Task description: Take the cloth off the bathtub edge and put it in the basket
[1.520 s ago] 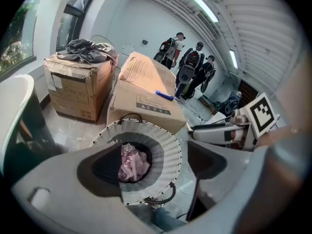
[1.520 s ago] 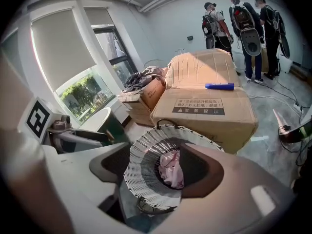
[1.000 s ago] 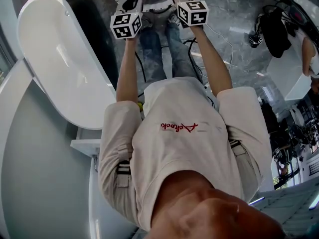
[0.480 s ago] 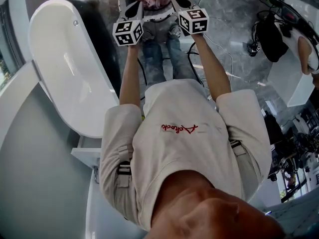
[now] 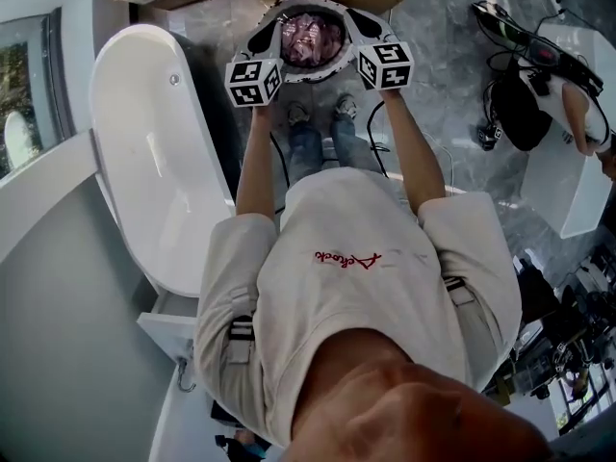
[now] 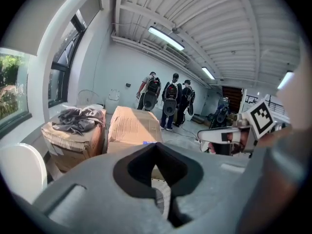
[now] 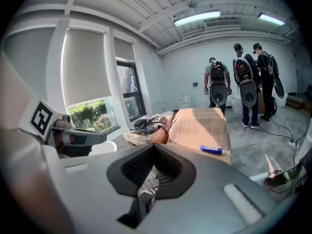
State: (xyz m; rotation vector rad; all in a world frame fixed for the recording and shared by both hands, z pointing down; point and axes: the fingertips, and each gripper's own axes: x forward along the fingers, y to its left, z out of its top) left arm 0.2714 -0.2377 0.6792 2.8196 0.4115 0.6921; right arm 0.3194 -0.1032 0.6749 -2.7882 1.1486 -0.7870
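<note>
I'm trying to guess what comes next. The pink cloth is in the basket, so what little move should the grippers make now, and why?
Probably set the basket down gently, level. The left gripper and right gripper are each shut on its rim, on opposite sides, and the cloth lies inside, so tilting could spill it.

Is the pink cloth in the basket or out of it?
In. The head view shows the pink cloth lying inside the rim of the round white basket.
</note>
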